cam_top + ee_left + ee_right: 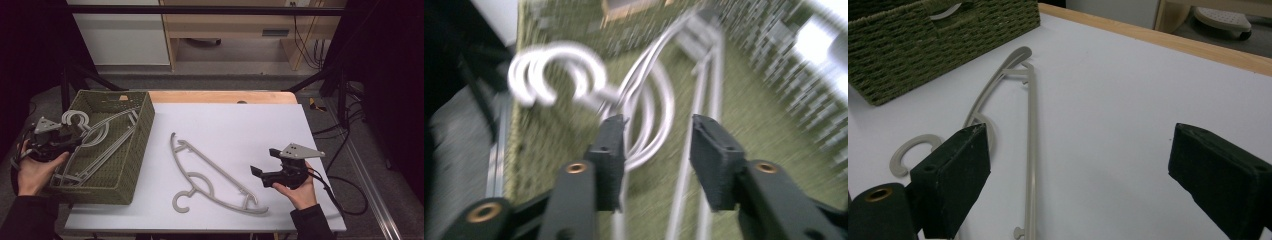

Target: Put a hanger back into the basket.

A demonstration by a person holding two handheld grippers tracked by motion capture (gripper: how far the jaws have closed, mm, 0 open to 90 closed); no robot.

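A grey plastic hanger [218, 173] lies flat on the white table top [250, 125], hook toward the front edge. Several more grey hangers [107, 134] are stacked in a green woven basket [135, 160] at the left. My left gripper [75, 142] hovers over the basket's left side, open, its jaws just above the hangers' necks [644, 115] with their hooks [554, 70] ahead; this view is blurred. My right gripper [257, 172] is held low over the table to the right of the loose hanger [1031, 150], jaws wide open with nothing between them [1078, 145].
The basket [923, 45] takes up the table's left third. A wooden strip [225, 96] edges the far side of the table. Black frame bars [320, 75] and cables [345, 195] stand beyond the right edge. Bare white surface lies between the loose hanger and the far edge.
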